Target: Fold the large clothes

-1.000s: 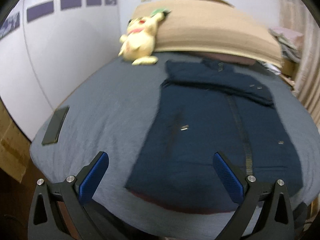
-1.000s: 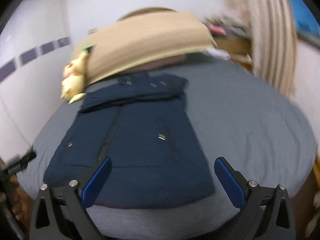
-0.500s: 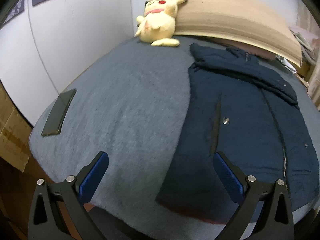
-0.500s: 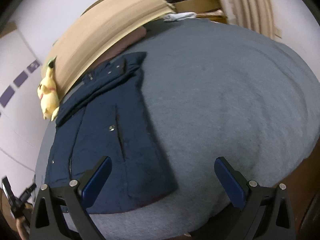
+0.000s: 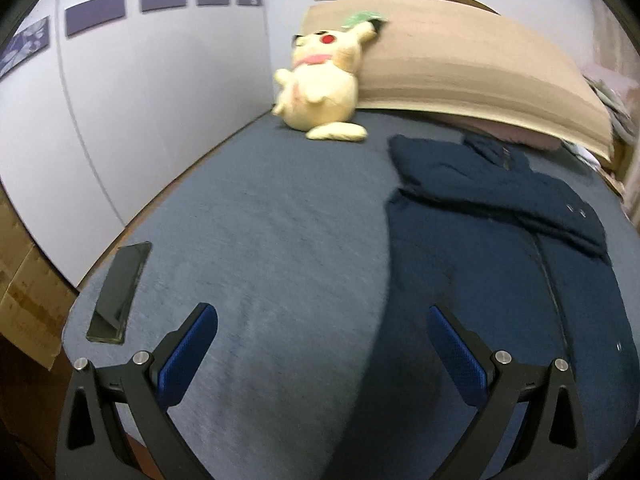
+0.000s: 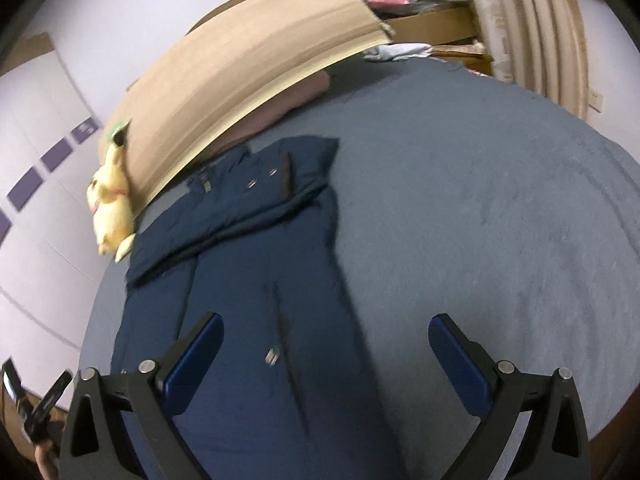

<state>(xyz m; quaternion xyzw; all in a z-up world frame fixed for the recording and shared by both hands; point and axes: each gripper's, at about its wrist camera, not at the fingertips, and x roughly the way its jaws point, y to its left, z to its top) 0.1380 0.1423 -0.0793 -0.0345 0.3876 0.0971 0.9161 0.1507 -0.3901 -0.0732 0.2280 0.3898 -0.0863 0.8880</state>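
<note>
Both views have swung outward since earlier; left gripper and right gripper, fingers apart, hover emptily. Puffy navy jacket at 12 o'clock may slip.

One jacket, one plush toy, one phone.

Left wrist view looks from the foot of the bed toward the headboard, low and near the blanket, aimed left of the navy coat. Right wrist view looks from the same end, tilted (horizon rolled), over the coat with bare bedding at its right. Both share the coat, the yellow plush toy and the tan pillow.
</note>
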